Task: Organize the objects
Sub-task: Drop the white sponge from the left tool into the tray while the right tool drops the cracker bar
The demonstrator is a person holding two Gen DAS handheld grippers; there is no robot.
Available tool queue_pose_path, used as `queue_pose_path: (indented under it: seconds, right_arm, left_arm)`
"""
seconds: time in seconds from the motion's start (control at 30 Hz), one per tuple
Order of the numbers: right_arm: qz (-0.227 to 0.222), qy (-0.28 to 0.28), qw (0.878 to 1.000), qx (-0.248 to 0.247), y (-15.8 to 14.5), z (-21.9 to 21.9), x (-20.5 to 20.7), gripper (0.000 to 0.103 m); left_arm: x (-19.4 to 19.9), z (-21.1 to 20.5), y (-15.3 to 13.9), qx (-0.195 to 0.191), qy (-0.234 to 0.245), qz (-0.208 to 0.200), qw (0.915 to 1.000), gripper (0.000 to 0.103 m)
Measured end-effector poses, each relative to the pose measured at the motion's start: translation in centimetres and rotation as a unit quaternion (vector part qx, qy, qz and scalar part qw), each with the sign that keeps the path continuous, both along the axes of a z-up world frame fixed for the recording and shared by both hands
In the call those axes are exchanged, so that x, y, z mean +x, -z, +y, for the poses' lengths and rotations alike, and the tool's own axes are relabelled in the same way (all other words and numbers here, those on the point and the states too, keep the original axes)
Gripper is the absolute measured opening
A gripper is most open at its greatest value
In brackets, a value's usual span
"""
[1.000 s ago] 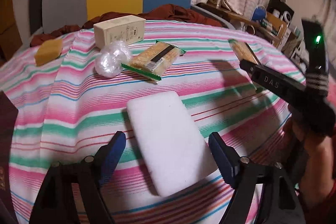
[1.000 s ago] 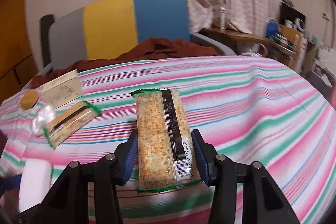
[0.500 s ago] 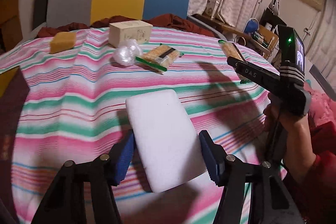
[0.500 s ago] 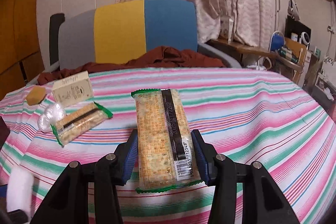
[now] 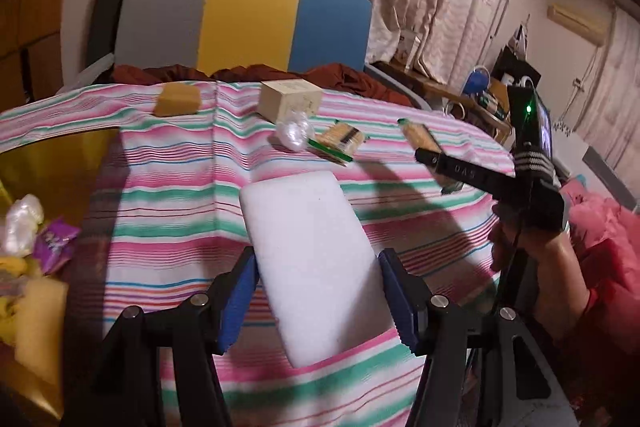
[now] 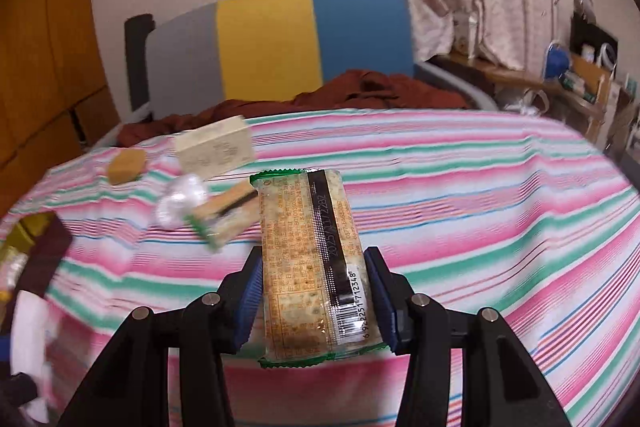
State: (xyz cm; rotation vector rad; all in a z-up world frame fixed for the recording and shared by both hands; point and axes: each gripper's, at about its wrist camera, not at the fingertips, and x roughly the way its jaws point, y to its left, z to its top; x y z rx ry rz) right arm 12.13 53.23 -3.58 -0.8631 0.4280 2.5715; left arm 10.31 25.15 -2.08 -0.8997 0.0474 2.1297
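Observation:
My left gripper [image 5: 316, 287] is shut on a white foam sponge [image 5: 312, 259] and holds it above the striped tablecloth [image 5: 168, 211]. My right gripper [image 6: 314, 291] is shut on a cracker packet [image 6: 312, 259] with green ends, held above the cloth; that gripper and packet also show in the left wrist view [image 5: 424, 141]. A second cracker packet [image 5: 340, 141], a clear plastic ball [image 5: 294, 135], a cream box [image 5: 290, 99] and a tan sponge [image 5: 178, 101] lie at the far side of the table.
A yellow box [image 5: 24, 267] at the left edge holds a purple wrapper, a white bag and a yellow sponge. A grey, yellow and blue chair back [image 5: 248, 23] with brown cloth stands behind the table. Shelves with clutter [image 5: 492, 95] are at the right.
My left gripper closed on the white sponge, lifted it and drew back left, bringing the yellow box into view. My right gripper still holds the cracker packet and shifted slightly.

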Motion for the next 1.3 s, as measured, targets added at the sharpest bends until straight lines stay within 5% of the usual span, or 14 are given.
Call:
queue_pose_path:
  seconds: [0.4, 0.7, 1.03, 1.13, 1.3]
  right_arm:
    - [0.032, -0.157, 0.986, -0.052, -1.9, -14.0, -5.2, 0.049]
    - [0.016, -0.261, 0.963, -0.061, -2.8, -24.1, -11.9, 0.049]
    - [-0.05, -0.269, 0.962, -0.006, -0.1, -30.2, -17.4, 0.049]
    - [-0.066, -0.249, 0.966, 0.029, 0.5, -30.4, -18.1, 0.049]
    - [-0.053, -0.232, 0.971, 0.006, 0.1, -28.9, -17.4, 0.052]
  left_arm:
    - [-3.3, -10.0, -2.6, 0.048, -0.092, -0.001, 0.9946, 0.061]
    - [-8.5, -18.4, -3.5, 0.059, -0.205, 0.011, 0.9768, 0.061]
    - [-12.3, -23.7, -3.1, 0.071, -0.289, -0.003, 0.9547, 0.061]
    - [-12.8, -24.1, -2.6, 0.07, -0.296, -0.012, 0.9526, 0.061]
    - [-12.5, -24.0, -1.7, 0.069, -0.294, -0.029, 0.9529, 0.062]
